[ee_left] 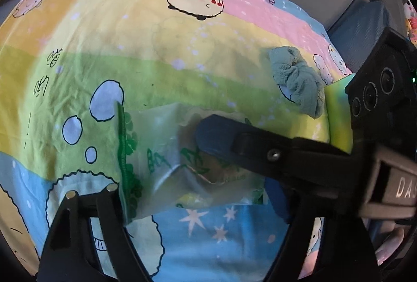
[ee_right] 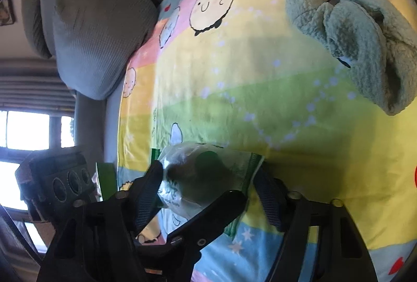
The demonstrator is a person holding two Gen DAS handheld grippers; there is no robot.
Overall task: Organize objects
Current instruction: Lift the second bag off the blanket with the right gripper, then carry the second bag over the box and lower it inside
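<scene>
Home bedroom: cartoon bedsheet (ee_left: 161,52), grey pillow (ee_right: 99,32), window (ee_right: 26,131).

Daylight from the window (ee_right: 26,131), blown out white in the right wrist view. Bedsheet (ee_left: 130,29) bright at the top, broad soft shadow across its green band and lower part. Strong fisheye bend, dark vignette at every corner. Gripper fingers dark silhouettes against the light, a little soft. Plastic bag (ee_left: 161,157) hazy with dull sheen. Colours washed, mild blur overall.
</scene>
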